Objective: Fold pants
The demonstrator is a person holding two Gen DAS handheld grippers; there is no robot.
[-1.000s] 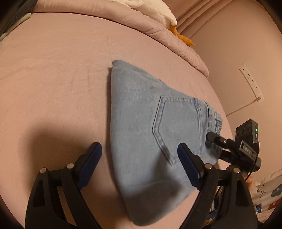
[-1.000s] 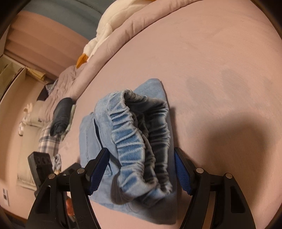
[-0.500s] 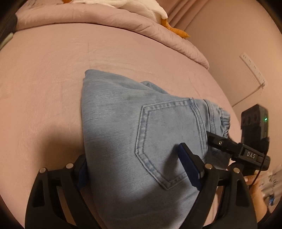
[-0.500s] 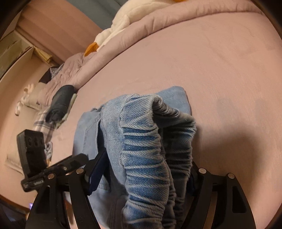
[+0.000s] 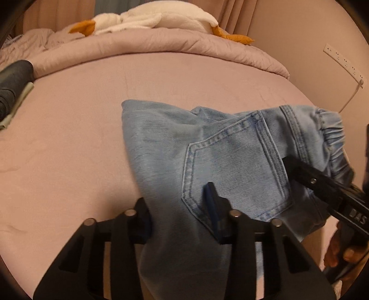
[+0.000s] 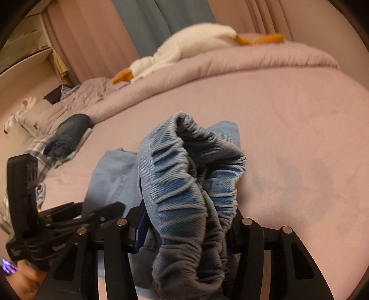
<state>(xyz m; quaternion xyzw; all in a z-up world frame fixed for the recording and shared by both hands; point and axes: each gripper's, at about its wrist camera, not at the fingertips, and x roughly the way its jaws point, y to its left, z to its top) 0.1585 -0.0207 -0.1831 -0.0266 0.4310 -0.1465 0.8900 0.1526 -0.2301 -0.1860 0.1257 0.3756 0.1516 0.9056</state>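
Observation:
Folded light blue jeans (image 5: 207, 152) are held up over the pink bed sheet (image 5: 69, 138), back pocket facing the left wrist camera. My left gripper (image 5: 177, 212) is shut on the folded leg end of the jeans. My right gripper (image 6: 186, 221) is shut on the gathered elastic waistband (image 6: 184, 184), which bunches up in front of its camera. The right gripper also shows at the right edge of the left wrist view (image 5: 322, 187), and the left gripper at the lower left of the right wrist view (image 6: 69, 214).
A rolled pink duvet (image 5: 150, 43) and a white plush goose (image 5: 150, 18) lie at the far end of the bed. A dark rolled garment (image 6: 69, 131) on plaid cloth sits at the left. A wall with a power strip (image 5: 343, 62) is on the right.
Both grippers have moved in around the jeans and closed on them. The jeans have lifted off the sheet, and both cameras have tilted up toward the head of the bed.

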